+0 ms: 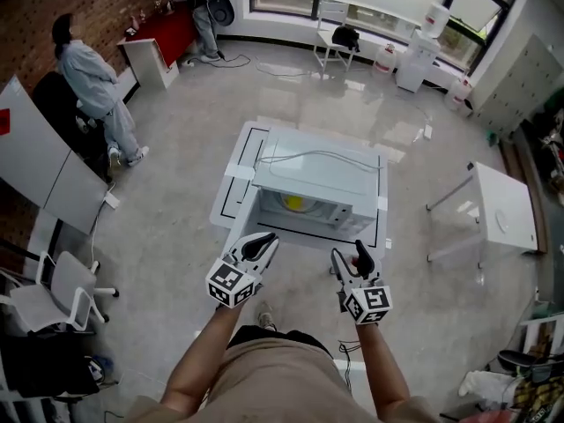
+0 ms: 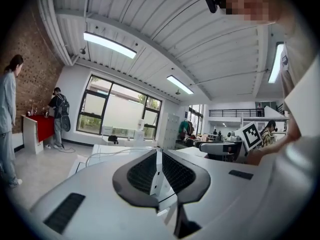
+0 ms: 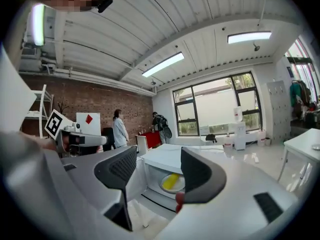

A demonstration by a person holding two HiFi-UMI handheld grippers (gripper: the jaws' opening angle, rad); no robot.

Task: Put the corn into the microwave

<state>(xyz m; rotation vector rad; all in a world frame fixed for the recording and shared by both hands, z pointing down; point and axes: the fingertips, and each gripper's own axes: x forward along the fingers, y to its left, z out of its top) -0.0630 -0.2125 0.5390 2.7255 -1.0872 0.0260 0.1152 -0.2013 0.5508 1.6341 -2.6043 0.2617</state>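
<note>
Table [image 1: 231, 203] with microwave [image 1: 326, 181], corn [image 1: 293, 204] half hidden inside

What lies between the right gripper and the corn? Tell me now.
Only bare table: in the right gripper view, the open right gripper faces the corn inside the microwave with nothing in the way.
</note>
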